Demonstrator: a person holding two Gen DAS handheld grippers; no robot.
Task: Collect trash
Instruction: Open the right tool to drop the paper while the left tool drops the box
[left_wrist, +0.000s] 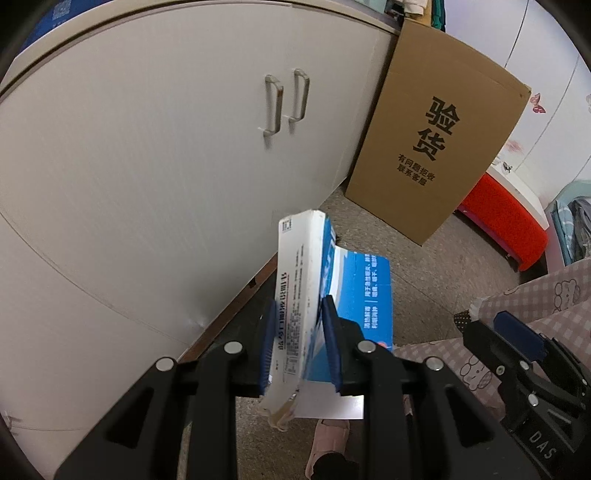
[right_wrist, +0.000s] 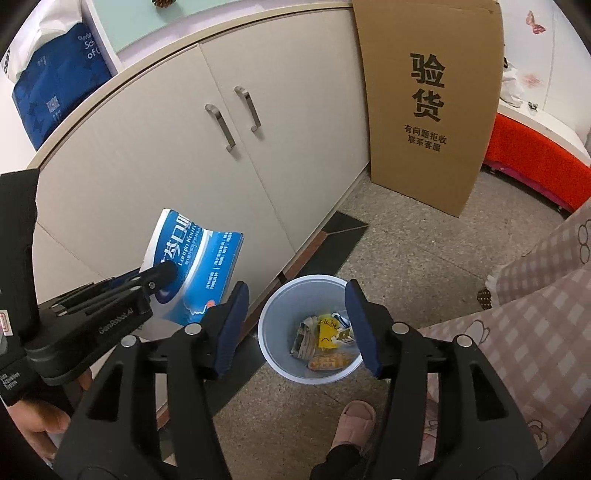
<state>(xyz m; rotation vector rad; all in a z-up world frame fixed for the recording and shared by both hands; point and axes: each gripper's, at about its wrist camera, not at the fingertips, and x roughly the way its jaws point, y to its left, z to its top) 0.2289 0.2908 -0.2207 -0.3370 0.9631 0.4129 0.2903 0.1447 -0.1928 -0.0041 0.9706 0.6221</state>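
Left tongs (left_wrist: 300, 343) pinched a flattened blue-and-white medicine box (left_wrist: 317, 295), creased and bent, right tongs (right_wrist: 299, 325) spread empty above the white bin (right_wrist: 269, 325) of wrappers

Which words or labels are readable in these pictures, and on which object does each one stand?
"验货": brown cardboard box.
"有问题拒收 联系客服": same box, smaller print.
"GenRobot.AI": left gripper.
"DAS": right gripper, partly cut off.
Blue-white carton, yellow wrapper in bin, blue bag: print too small, bent or cut off.
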